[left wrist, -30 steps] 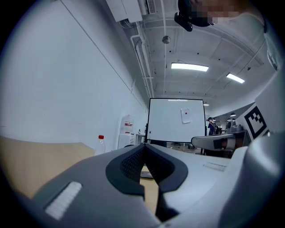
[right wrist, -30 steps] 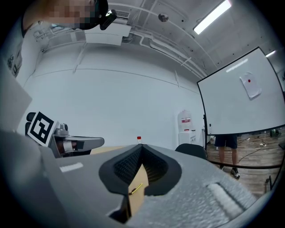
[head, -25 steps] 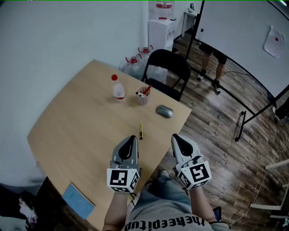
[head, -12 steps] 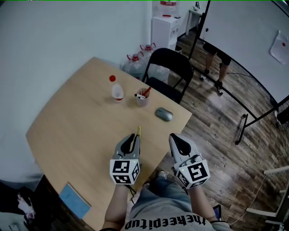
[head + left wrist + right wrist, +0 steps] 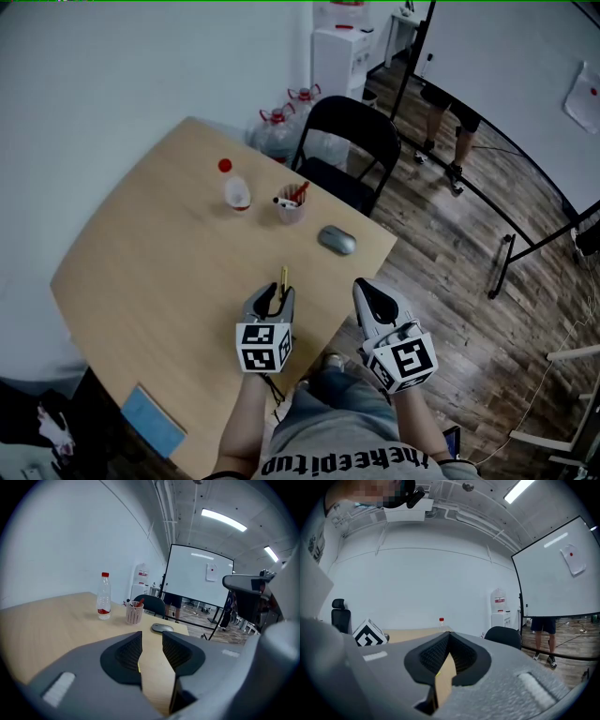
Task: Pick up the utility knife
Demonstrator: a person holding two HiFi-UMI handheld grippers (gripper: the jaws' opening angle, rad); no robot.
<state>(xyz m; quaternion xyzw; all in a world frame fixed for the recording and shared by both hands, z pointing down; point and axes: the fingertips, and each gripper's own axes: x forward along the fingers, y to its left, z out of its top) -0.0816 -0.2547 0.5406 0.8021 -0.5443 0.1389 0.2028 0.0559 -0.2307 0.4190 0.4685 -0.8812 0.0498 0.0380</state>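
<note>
- Counter [image 5: 159, 244]: pale wood-grain top, smooth and matt.
- Floor [image 5: 450, 272]: dark wood planks with a faint sheen.
- Bottle [image 5: 236, 190]: clear plastic, with a red plastic cap.
- Pen cup [image 5: 134, 612]: openwork plastic mesh.
- Mouse [image 5: 337, 240]: smooth grey plastic, slightly glossy.
- Chair [image 5: 347, 127]: black, matt backrest.
- Whiteboard [image 5: 506, 75]: smooth white face.
- Right tongs [image 5: 449, 637]: grey, finely grained matt plastic shell; black ribbed pads [image 5: 433, 656].

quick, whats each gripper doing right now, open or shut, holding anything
Left gripper: jaws opening, nothing gripped; the utility knife lies at its tips.
Right gripper: shut, empty.
</note>
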